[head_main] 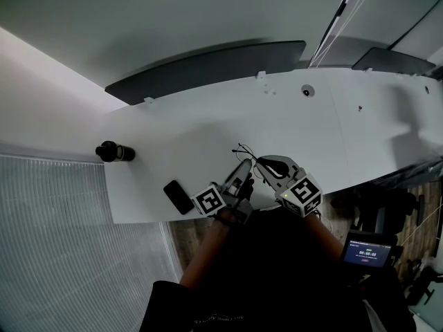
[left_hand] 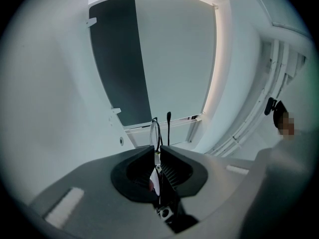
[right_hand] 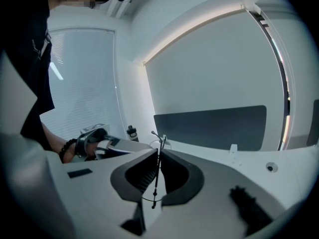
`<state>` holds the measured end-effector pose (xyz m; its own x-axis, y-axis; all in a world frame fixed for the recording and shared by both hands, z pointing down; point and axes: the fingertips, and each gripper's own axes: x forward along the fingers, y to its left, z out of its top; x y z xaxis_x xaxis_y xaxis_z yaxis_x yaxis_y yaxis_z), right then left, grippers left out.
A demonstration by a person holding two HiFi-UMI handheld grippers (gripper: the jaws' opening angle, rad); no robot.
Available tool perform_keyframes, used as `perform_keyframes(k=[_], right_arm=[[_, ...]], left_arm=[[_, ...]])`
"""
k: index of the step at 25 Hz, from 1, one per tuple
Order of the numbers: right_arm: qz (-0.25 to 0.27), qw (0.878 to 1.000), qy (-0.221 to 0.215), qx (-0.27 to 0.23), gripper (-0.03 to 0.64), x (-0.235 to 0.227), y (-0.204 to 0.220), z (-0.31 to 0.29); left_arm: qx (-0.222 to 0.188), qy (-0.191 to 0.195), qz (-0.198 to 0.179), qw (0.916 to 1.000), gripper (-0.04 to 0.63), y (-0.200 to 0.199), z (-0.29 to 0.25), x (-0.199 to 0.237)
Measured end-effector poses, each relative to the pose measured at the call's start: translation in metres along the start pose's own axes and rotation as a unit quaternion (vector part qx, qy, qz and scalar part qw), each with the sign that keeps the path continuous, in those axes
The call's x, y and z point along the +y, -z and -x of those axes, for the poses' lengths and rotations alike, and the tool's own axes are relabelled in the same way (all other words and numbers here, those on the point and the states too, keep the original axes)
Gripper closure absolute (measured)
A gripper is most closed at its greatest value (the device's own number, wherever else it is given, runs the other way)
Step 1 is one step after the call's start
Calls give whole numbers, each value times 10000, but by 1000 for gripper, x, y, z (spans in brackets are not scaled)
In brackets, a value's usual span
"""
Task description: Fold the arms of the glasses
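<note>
A pair of thin black wire glasses (head_main: 243, 149) is held just above the white table (head_main: 208, 126), near its front edge. My left gripper (head_main: 242, 170) is shut on the glasses from the left; in the left gripper view the frame and one arm tip (left_hand: 168, 116) stick up past the closed jaws (left_hand: 157, 151). From the right, my right gripper (head_main: 263, 162) is shut on the glasses too. In the right gripper view a thin arm (right_hand: 157, 176) runs down between its closed jaws (right_hand: 158, 152). The lenses are mostly hidden by the grippers.
A black phone (head_main: 178, 196) lies at the table's front left, and a black bottle (head_main: 114, 151) stands near the left edge. A small round fitting (head_main: 306, 90) sits at the back. A timer screen (head_main: 367, 249) glows at lower right, off the table.
</note>
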<state>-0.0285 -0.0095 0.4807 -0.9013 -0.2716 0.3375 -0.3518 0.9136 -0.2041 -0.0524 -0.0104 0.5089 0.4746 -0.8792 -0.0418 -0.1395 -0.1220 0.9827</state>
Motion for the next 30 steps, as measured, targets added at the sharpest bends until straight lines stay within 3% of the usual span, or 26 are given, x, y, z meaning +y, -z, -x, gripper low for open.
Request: perform_keyframes(k=[5,9,12,16,20,30], right_arm=[[-27,10000,57,-45,595,-2,-1,1],[-99,9999,99,-81,595,-3,1,4],[-75,9998,162,-132,596,-2,-1,4],[-29,9996,221,-162,596,-2,-1,4],[9,9995,275,-168,595,-2,-4,5],[121,9989,351,-301,600,-3,-9,10]], left_arm=[[-7,-27,123,9999,557,1,-2,-1],[53,-37,-71,10000,557,1,-3,1],[20,-65,18,10000,557,2,-3,0],[66,-99,-243,9996,558,0,-1,5],[15,-125,-6,9999,558,1,-2,2],[-155,-232,-54,9996,558,-8,3,8]])
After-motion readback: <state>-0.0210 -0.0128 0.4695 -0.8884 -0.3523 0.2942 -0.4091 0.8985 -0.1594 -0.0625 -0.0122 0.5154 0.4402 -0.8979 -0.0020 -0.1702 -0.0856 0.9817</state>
